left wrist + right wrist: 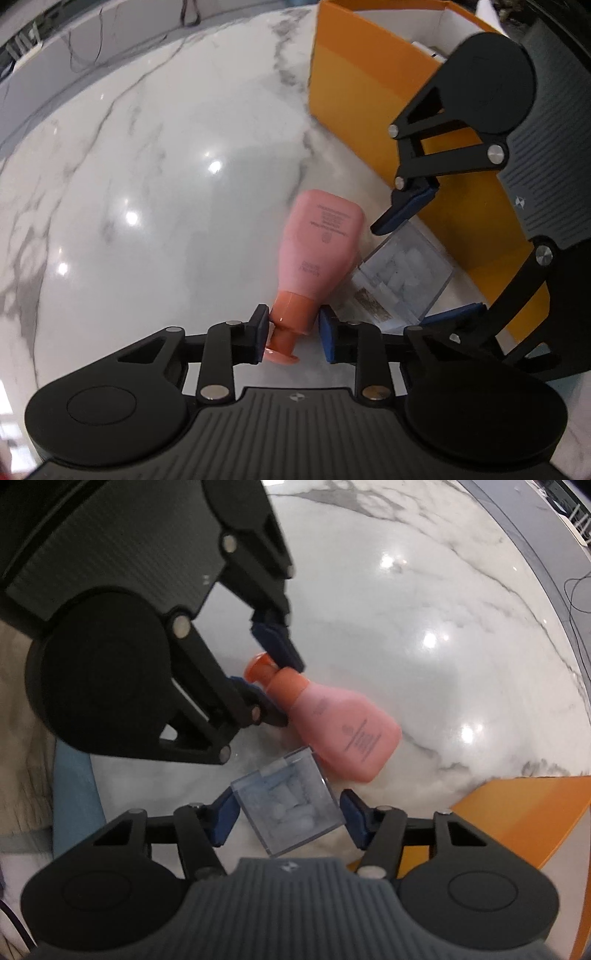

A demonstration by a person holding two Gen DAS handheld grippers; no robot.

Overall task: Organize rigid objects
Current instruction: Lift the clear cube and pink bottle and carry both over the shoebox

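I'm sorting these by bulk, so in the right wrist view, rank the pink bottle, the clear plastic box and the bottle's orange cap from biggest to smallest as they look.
1. pink bottle
2. clear plastic box, though it lies nearer the camera, so the gap is unsure
3. orange cap, clearly smallest

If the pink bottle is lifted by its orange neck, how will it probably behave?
The pink bottle looks rigid and fairly full, so its wide body would probably hang and swing below the neck. The left gripper holds only the smooth orange collar, so it may slip or rotate.
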